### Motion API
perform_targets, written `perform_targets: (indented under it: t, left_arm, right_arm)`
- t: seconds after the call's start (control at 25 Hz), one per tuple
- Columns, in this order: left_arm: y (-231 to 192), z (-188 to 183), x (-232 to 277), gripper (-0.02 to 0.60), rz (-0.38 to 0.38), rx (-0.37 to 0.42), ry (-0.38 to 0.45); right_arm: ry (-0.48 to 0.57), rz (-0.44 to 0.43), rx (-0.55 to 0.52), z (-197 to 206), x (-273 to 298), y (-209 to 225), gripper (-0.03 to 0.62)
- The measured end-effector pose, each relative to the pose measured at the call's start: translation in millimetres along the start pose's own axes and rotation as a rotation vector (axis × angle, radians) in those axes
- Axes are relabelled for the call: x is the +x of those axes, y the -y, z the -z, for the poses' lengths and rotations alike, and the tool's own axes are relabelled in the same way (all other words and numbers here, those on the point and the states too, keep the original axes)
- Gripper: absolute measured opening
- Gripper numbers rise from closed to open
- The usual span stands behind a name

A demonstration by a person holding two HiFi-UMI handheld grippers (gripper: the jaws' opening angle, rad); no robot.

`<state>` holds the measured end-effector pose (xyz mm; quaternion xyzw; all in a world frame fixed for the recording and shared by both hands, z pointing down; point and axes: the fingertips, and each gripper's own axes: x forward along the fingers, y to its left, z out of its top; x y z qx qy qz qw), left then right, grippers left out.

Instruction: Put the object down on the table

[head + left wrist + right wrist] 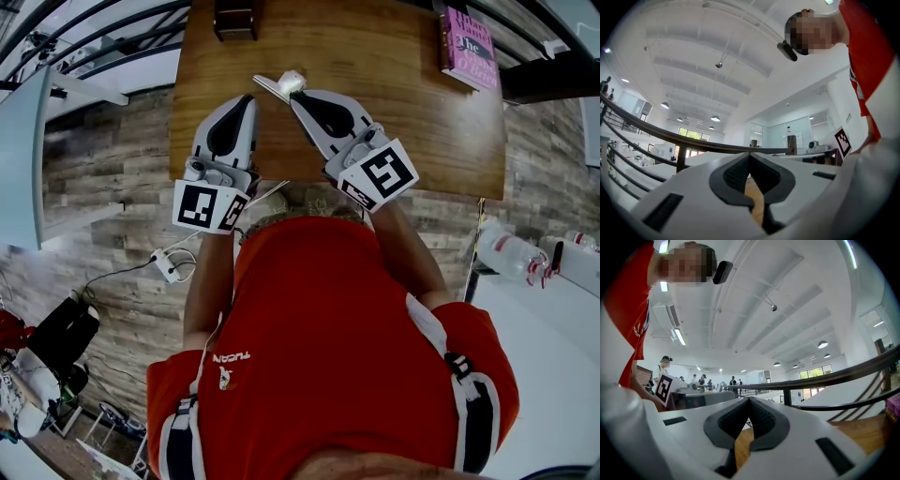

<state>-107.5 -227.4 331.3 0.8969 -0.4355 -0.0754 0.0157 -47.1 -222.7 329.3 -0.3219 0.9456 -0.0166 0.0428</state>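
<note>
Desk [394, 122] with small pale object [277, 86] at tip of right claw [292, 95], closed with nothing visibly pinched; left claw [247, 97] close beside, closed, empty.

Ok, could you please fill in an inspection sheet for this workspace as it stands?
Surface: wooden table.
Job's things: small white object at the right tongs' tip; whether it is gripped cannot be told.
Clutter: book at the far right corner; dark item at the far edge.
Grippers: left tongs shut, empty; right tongs shut.
Cables: white power strip with its lead on the floor, left.
Surroundings: bottles on a white surface, right; open hall with railings.
</note>
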Motion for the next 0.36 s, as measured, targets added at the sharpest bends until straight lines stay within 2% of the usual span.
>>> perform_targets:
  t: [0.36]
  left_arm:
    - [-2.6, 0.8, 2.1, 0.009, 0.002, -0.001, 0.000]
  right_arm:
    - [-0.005, 0.003, 0.001, 1.7, 1.8, 2.2, 0.025]
